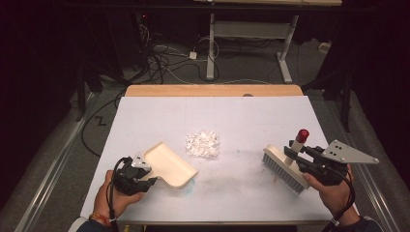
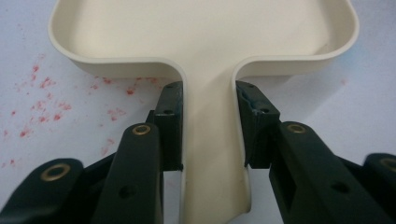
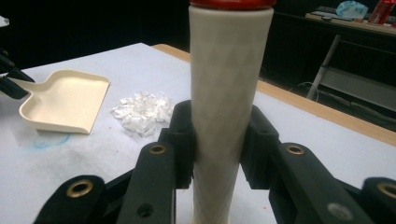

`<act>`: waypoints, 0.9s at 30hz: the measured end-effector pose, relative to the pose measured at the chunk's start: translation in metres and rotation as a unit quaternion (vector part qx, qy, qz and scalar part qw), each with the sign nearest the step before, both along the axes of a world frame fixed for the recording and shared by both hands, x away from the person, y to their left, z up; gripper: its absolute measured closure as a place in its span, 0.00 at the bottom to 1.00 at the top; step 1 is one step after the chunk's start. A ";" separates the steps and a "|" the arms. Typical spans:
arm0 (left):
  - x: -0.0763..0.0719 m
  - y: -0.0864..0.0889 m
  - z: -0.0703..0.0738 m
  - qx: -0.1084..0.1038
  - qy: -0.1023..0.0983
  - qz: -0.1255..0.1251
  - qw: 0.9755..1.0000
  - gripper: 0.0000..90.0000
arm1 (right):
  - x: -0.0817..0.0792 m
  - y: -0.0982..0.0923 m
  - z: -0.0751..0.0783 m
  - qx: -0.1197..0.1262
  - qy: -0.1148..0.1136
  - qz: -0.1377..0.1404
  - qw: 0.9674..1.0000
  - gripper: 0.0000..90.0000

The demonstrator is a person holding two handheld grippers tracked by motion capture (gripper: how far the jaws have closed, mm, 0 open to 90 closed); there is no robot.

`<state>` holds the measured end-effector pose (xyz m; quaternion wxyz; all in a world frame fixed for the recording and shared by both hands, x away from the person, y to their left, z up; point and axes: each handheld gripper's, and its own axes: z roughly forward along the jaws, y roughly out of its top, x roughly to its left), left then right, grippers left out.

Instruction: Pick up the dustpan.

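Observation:
A cream dustpan (image 1: 169, 164) lies on the white table top (image 1: 241, 116) at the front left, its open side toward a pile of white scraps (image 1: 202, 143) in the middle. My left gripper (image 1: 140, 175) is shut on the dustpan's handle (image 2: 210, 154), one pad on each side. At the front right, a cream brush (image 1: 285, 168) with grey bristles and a red-capped handle (image 1: 300, 139) is held tilted. My right gripper (image 1: 299, 162) is shut on the brush handle (image 3: 229, 102). The right gripper view also has the dustpan (image 3: 65, 100) and the scraps (image 3: 142, 111) to the left.
Red specks (image 2: 42, 102) and a faint blue smudge (image 1: 189, 186) mark the table surface near the dustpan. A wooden strip (image 1: 212, 90) runs along the table's far edge. Cables and a desk frame (image 1: 251, 48) are on the floor beyond.

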<state>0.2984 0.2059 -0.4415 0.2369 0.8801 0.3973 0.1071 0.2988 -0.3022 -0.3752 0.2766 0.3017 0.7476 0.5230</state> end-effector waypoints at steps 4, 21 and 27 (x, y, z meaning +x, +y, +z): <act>0.001 -0.001 -0.001 -0.001 0.001 -0.003 1.000 0.71 | 0.002 -0.001 -0.001 -0.001 0.002 0.001 1.000 0.78; 0.003 -0.002 -0.006 0.000 0.005 -0.005 1.000 0.71 | 0.004 0.001 -0.001 0.008 0.002 0.006 1.000 0.78; 0.003 -0.003 -0.007 -0.001 0.005 -0.004 1.000 0.71 | 0.007 0.001 -0.002 0.015 0.005 0.003 1.000 0.78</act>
